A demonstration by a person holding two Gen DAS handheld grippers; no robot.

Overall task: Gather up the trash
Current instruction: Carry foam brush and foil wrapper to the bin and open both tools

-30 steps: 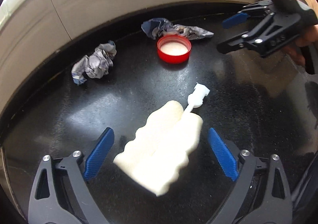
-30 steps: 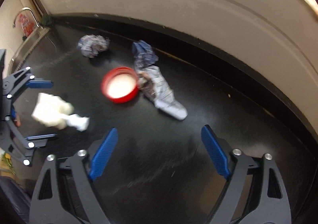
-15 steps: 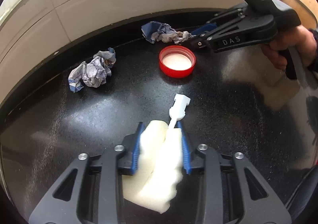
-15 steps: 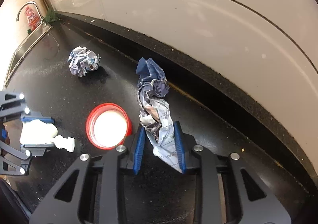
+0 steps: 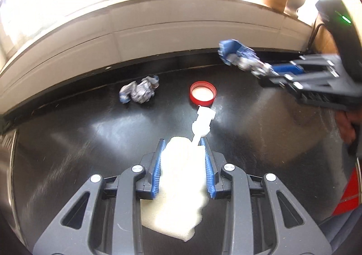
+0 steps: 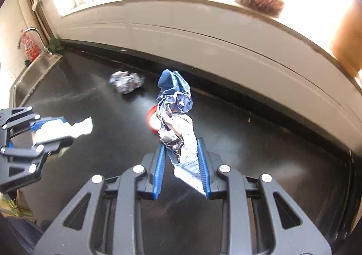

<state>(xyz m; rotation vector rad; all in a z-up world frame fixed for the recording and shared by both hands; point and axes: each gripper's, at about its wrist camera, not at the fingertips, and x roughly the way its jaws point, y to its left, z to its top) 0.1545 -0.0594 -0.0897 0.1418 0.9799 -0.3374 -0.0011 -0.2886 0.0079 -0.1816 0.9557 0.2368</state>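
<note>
- Glossy black countertop [image 5: 74, 141] runs back to a pale tiled wall under a bright window sill.
- Nearest in the left wrist view, the left gripper [image 5: 182, 162] angles down at the counter, its blue pads clamped on a white foam piece [image 5: 178, 184]; a white plastic stem [image 5: 202, 122] sticks out forward past the fingertips.
- Nearest in the right wrist view, the right gripper [image 6: 182, 162] also tilts downward and pinches a long crumpled foil wrapper [image 6: 176, 119], which stands up out of the jaws, its blue end uppermost.
- From the left camera, that wrapper [image 5: 242, 58] juts sideways from the right gripper, and a person's hand [image 5: 347, 128] grips the handle at the frame's right edge.
- Farther back on the counter lies a red lid [image 5: 203, 95], open side up with a white inside, just beyond the stem's tip.
- Left of the lid, well apart, rests a crumpled paper ball [image 5: 139, 93].
- Far left in the right wrist view, a steel sink [image 6: 36, 69] with a tap adjoins the counter.
</note>
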